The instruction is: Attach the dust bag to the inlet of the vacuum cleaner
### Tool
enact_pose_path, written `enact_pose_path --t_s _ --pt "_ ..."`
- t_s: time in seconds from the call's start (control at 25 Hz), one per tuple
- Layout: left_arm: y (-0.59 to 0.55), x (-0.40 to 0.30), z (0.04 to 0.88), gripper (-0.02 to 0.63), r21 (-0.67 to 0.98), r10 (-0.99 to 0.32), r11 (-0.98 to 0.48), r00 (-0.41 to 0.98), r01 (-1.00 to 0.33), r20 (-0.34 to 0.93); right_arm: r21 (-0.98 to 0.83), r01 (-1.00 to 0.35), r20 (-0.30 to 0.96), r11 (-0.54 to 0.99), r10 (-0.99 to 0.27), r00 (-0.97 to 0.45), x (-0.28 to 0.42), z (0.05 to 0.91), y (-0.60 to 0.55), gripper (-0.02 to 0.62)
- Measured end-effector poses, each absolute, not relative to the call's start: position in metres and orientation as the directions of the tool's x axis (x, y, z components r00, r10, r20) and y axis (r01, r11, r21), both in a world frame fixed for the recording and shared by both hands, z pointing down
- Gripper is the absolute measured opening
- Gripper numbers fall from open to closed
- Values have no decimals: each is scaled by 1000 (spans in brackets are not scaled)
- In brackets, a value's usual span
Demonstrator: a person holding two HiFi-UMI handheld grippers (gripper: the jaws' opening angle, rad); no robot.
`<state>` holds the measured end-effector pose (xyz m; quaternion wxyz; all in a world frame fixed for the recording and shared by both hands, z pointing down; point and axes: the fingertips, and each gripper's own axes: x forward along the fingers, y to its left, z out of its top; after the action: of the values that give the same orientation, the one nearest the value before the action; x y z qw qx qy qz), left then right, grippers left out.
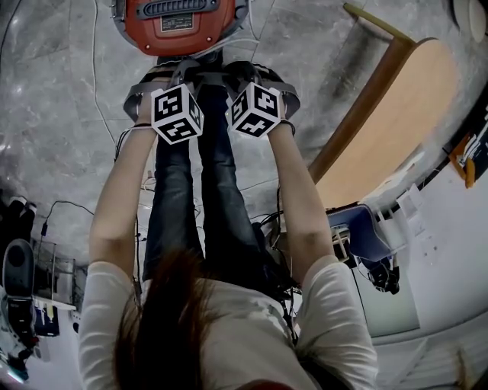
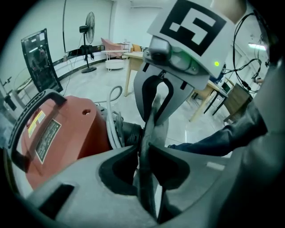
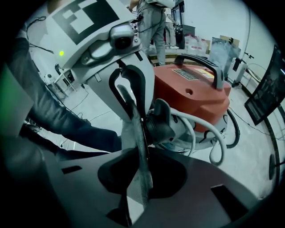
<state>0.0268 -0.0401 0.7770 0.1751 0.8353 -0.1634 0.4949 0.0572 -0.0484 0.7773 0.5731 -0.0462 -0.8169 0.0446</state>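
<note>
The red vacuum cleaner (image 1: pixel 179 23) stands on the floor just beyond both grippers. In the left gripper view the vacuum cleaner (image 2: pixel 62 133) is at left, with its black inlet (image 2: pixel 127 133) right behind the jaws. A thin grey dust bag (image 2: pixel 153 120) hangs edge-on in front of the inlet. My left gripper (image 2: pixel 144 152) is shut on the bag's lower edge. From the opposite side my right gripper (image 3: pixel 142 155) is shut on the same dust bag (image 3: pixel 133 133), with the inlet (image 3: pixel 160 122) close behind. In the head view the left gripper (image 1: pixel 183 76) and right gripper (image 1: pixel 244 75) sit side by side.
A grey hose (image 3: pixel 209 133) loops round the vacuum's base. A wooden table (image 1: pixel 389 114) stands at right, with a blue chair (image 1: pixel 358 228) nearer. Cables trail over the floor. A standing fan (image 2: pixel 89 40) and a person (image 3: pixel 153 22) are far behind.
</note>
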Motion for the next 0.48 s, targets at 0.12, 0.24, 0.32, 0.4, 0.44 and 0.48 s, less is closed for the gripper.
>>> enact_pose_path --t_s 0.12,0.24,0.32,0.4,0.44,0.48 --pt "-38 26 778 78 140 -130 -846 455 -514 881 -121 118 937 986 153 -315 56 779 -49 63" --pt "-36 25 780 77 152 -165 -796 452 -586 877 -125 224 939 966 188 -286 54 779 -51 64" --pt "-34 25 781 75 160 -174 -778 453 -608 874 -128 278 940 952 206 -272 52 779 -52 64" --pt "-34 25 781 74 165 -176 -771 455 -615 873 -131 300 939 945 215 -268 51 778 -52 64" --pt "-34 25 781 74 164 -174 -775 456 -610 873 -132 292 938 947 215 -272 52 778 -52 64" --pt "-34 26 780 74 162 -169 -785 458 -598 873 -132 272 936 953 210 -281 52 777 -52 63"
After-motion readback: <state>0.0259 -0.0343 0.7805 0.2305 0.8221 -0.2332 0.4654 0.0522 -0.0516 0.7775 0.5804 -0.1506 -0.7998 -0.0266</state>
